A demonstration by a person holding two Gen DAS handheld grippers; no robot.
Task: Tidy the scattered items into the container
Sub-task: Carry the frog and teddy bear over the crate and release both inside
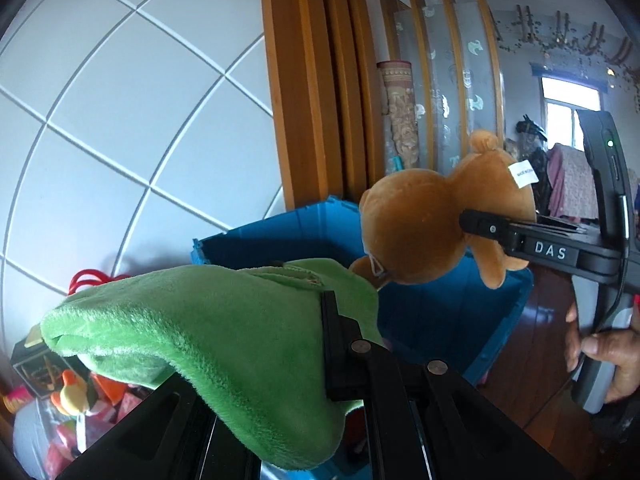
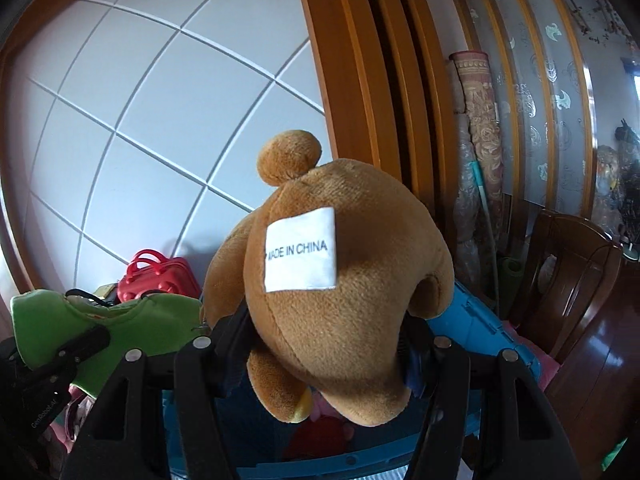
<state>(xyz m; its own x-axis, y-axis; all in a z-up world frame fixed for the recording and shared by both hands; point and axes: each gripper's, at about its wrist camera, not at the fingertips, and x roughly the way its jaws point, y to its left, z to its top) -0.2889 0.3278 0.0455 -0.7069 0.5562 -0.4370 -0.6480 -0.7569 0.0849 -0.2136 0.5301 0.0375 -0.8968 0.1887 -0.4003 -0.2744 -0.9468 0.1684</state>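
Note:
My left gripper (image 1: 256, 356) is shut on a green plush toy (image 1: 200, 344), held above the near edge of the blue plastic bin (image 1: 440, 320). My right gripper (image 2: 324, 332) is shut on a brown plush bear (image 2: 340, 280) with a white "MADE IN CHINA" tag, held over the bin (image 2: 480, 328). In the left wrist view the bear (image 1: 432, 216) hangs from the right gripper (image 1: 480, 228) over the bin. In the right wrist view the green toy (image 2: 132, 320) and left gripper (image 2: 80, 344) sit at lower left.
A red toy suitcase (image 2: 160, 276) stands against the white panelled wall (image 1: 120, 120). Small toys and a dark box (image 1: 40, 364) lie at lower left. A wooden door frame (image 1: 312, 100), a rolled rug (image 2: 480, 128) and a wooden chair (image 2: 568, 280) stand behind and right.

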